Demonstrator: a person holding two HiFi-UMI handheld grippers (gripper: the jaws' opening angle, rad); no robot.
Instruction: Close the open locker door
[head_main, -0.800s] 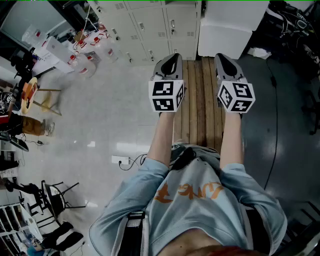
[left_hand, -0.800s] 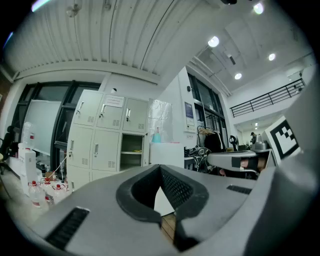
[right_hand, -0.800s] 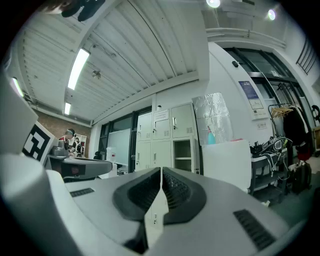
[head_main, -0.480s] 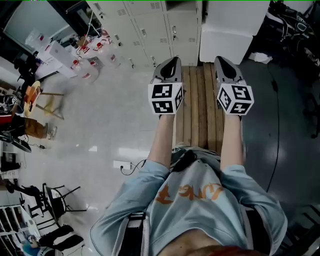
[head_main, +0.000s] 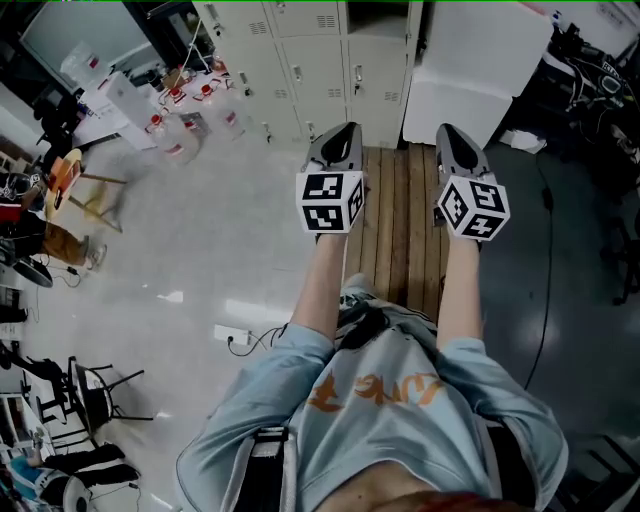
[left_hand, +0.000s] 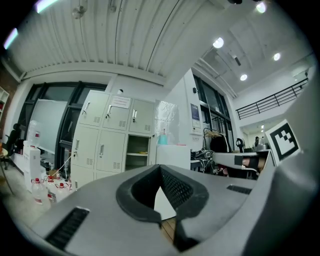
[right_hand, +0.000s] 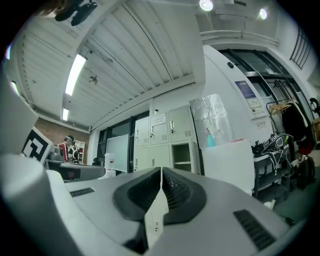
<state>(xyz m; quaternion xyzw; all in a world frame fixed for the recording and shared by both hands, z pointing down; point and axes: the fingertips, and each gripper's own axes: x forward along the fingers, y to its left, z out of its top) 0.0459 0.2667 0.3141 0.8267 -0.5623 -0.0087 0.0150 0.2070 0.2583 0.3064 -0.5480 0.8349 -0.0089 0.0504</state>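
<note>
Pale, glossy workshop floor (head_main: 200, 260) spreads to the left, and a strip of wooden planks (head_main: 400, 230) runs forward beneath the person, who wears a light blue shirt (head_main: 380, 410) with an orange print. A white power strip (head_main: 230, 335) with its cable lies on the floor by the person's left side.

Both bare forearms reach straight ahead over the planks, side by side and apart. The left gripper (head_main: 345, 130) and the right gripper (head_main: 447, 130) point at the far wall. In each gripper view the two dark ribbed pads meet at the tips, so both pairs of fingers are pressed together with nothing between them.

Beyond the end of the planks stands a bank of cream lockers (head_main: 310, 60). Most of its doors are flush. One lower compartment (left_hand: 137, 152), at the right end of the bank, gapes dark with a shelf showing inside, and its door (right_hand: 196, 154) stands swung out on the right of the opening. Both grippers are well short of it.

Just right of the lockers sits a large white block (head_main: 470, 70) with a teal bottle (right_hand: 211, 140) on top. Far left, clear bottles with red caps (head_main: 180, 125) cluster on the floor near the lockers.
</note>
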